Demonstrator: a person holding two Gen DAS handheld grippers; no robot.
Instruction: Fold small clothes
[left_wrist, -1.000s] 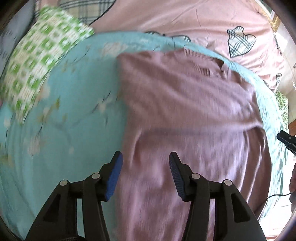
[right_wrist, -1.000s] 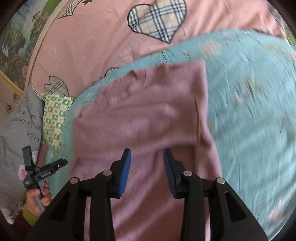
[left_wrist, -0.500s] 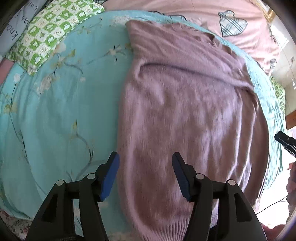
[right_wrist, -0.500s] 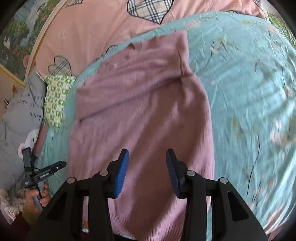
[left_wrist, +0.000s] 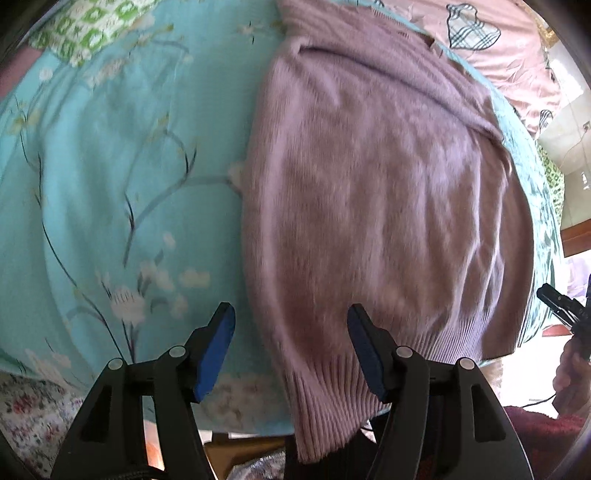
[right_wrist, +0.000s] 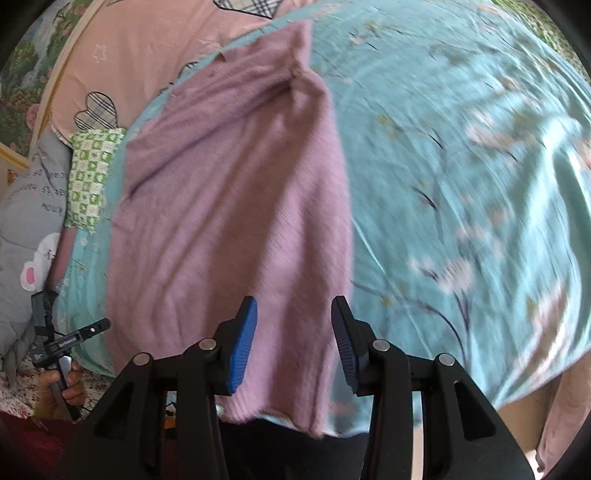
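In the left wrist view, the left gripper hung over the mauve sweater, near its ribbed hem; its jaws had just been opening and held nothing. In the right wrist view, the right gripper gaped empty above the sweater's hem, the sweater spread flat on the turquoise floral bedspread.

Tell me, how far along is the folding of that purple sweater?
Partly done, it seems: the purple sweater lies flat on the turquoise sheet with a sleeve apparently folded across its upper part. In hand: the left gripper, whose jaws have just been opening, and the right gripper both hang open over the ribbed hem at the bed's near edge, gripping nothing. Left: grasping the hem and folding it up.
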